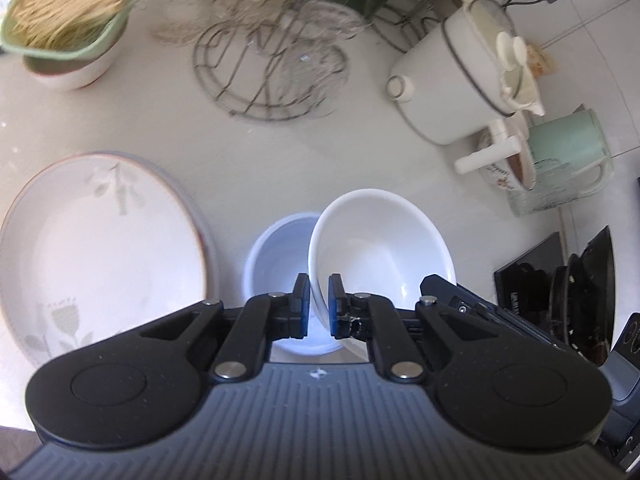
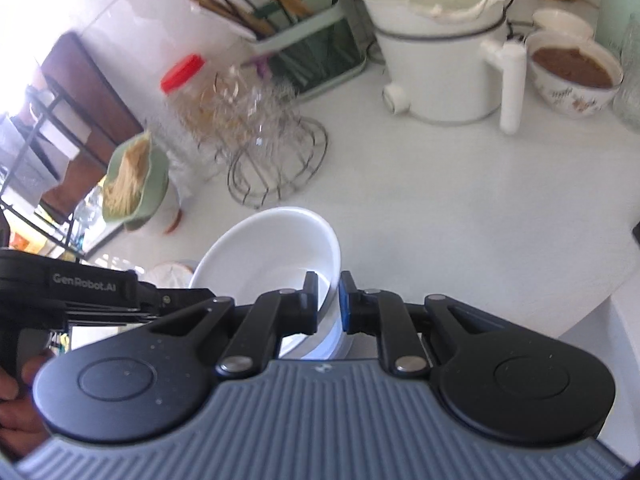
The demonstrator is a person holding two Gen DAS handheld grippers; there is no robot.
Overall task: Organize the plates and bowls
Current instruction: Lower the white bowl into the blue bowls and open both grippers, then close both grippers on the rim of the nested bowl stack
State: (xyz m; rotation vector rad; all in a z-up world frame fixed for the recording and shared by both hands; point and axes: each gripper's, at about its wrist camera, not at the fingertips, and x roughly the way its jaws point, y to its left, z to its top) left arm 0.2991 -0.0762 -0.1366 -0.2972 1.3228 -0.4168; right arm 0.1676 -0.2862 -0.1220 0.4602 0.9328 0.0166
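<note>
My left gripper [image 1: 319, 306] is shut on the left rim of a white bowl [image 1: 380, 240], tilted above the counter. My right gripper [image 2: 328, 304] is shut on the right rim of the same white bowl [image 2: 272, 248]. A second, bluish-white bowl [image 1: 276, 248] stands on the counter just under and left of the held one. A large white plate with grey flower prints [image 1: 100, 252] lies on another plate at the left. The right gripper's body [image 1: 480, 308] shows beside the bowl in the left wrist view; the left gripper's body [image 2: 92, 288] shows in the right wrist view.
A wire glass rack [image 1: 268, 72] stands behind. A green dish of noodles [image 1: 72, 12] sits on a bowl at far left. A white pot with lid [image 1: 460, 76], a bowl of brown food [image 2: 572, 72], a green chopstick holder [image 2: 312, 40] and a red-capped jar [image 2: 192, 88] line the back.
</note>
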